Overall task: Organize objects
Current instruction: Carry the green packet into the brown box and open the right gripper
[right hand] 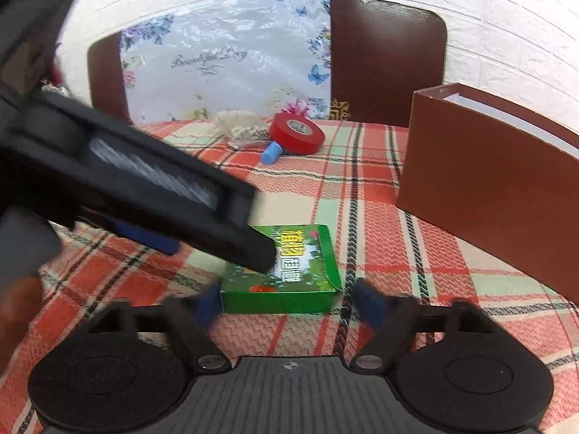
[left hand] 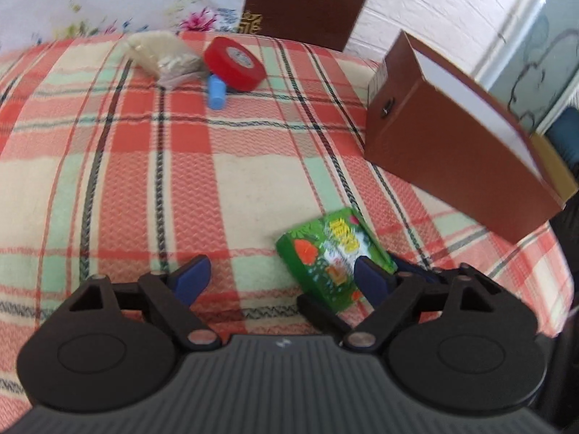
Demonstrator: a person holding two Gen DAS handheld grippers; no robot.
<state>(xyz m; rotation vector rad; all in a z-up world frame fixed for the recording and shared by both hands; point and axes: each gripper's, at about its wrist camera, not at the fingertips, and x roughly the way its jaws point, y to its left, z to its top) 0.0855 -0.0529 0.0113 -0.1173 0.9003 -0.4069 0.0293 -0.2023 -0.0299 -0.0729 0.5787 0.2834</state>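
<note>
A green printed box [left hand: 331, 253] [right hand: 289, 271] lies flat on the plaid cloth. My right gripper [right hand: 287, 298] is open with the box between its blue fingertips [right hand: 369, 303], near its front side. My left gripper [left hand: 282, 275] is open just left of the box, its right fingertip [left hand: 372, 278] over the box's near corner; its body [right hand: 144, 195] crosses the right wrist view above the box. A red tape roll [left hand: 233, 63] [right hand: 296, 133], a blue cylinder [left hand: 217, 92] [right hand: 271, 153] and a clear bag of beads [left hand: 163, 56] [right hand: 240, 128] lie at the far side.
An open brown box [left hand: 448, 144] [right hand: 488, 199] with a white inside stands on the right. A brown chair back [left hand: 307, 0] [right hand: 383, 58] and a floral plastic sheet [right hand: 224, 61] stand behind the table against a white brick wall [right hand: 506, 36].
</note>
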